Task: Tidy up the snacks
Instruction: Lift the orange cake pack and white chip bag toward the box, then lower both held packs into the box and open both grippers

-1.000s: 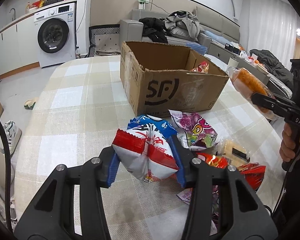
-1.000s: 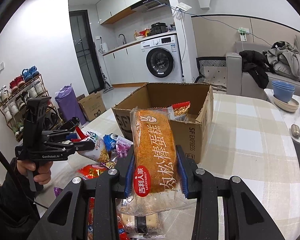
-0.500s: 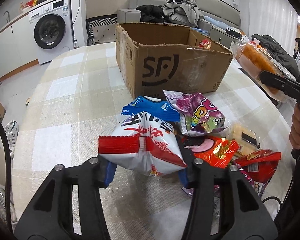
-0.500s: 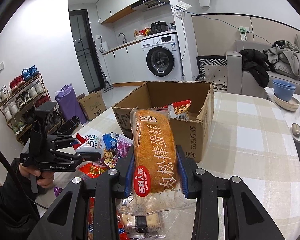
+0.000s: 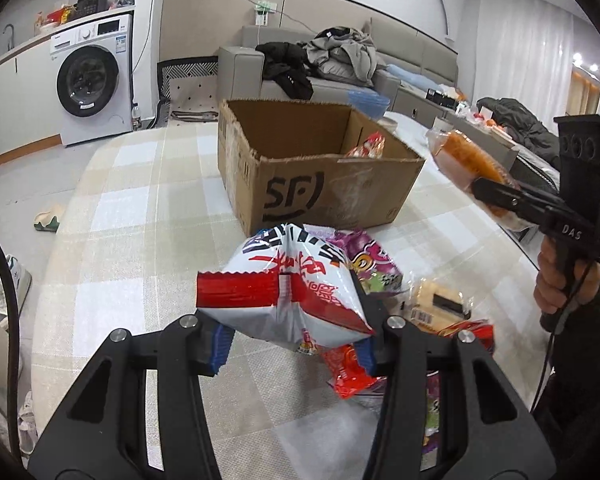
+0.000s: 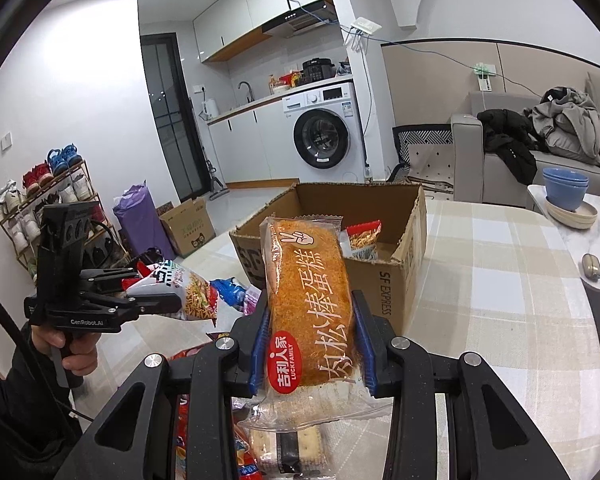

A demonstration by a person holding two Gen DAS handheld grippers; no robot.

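Tabletop (image 5: 148,216): round, covered in a beige-and-white checked cloth.

Cardboard box (image 5: 332,184): open-topped, brown, standing on the tabletop beyond the snack pile. One wall printed "SF" in black with a curved stroke; the wall seen from the right wrist reads "SF EXPRESS". A red-topped snack packet (image 6: 362,240) lies inside, against the far side.

Left gripper (image 5: 294,340): fingers pinching a puffy white snack bag (image 5: 284,296), held clear of the tabletop in front of the box. The bag has a red crimped seam band, red Chinese characters and black-and-white stripes at its upper end; the right wrist view shows a noodle-like picture on its other face. Gripper body marked "GenRobot.AI"; a hand (image 6: 74,350) holds its grip.

Right gripper (image 6: 310,344): fingers pressed onto a long clear-wrapped cake (image 6: 308,300), orange-brown and crumb-coated, held upright-tilted in the air beside the box. Wrapper carries a white V-sign hand logo, large white Chinese characters, and a red oval reading "LUCKFAMILY". Gripper side reads "DAS".

Remaining pile on the tabletop, near the box: a purple cartoon-printed bag (image 5: 374,264), a blue packet (image 6: 230,292), red packets (image 5: 352,372), and a clear-wrapped cracker pack (image 5: 440,302) with a barcode.
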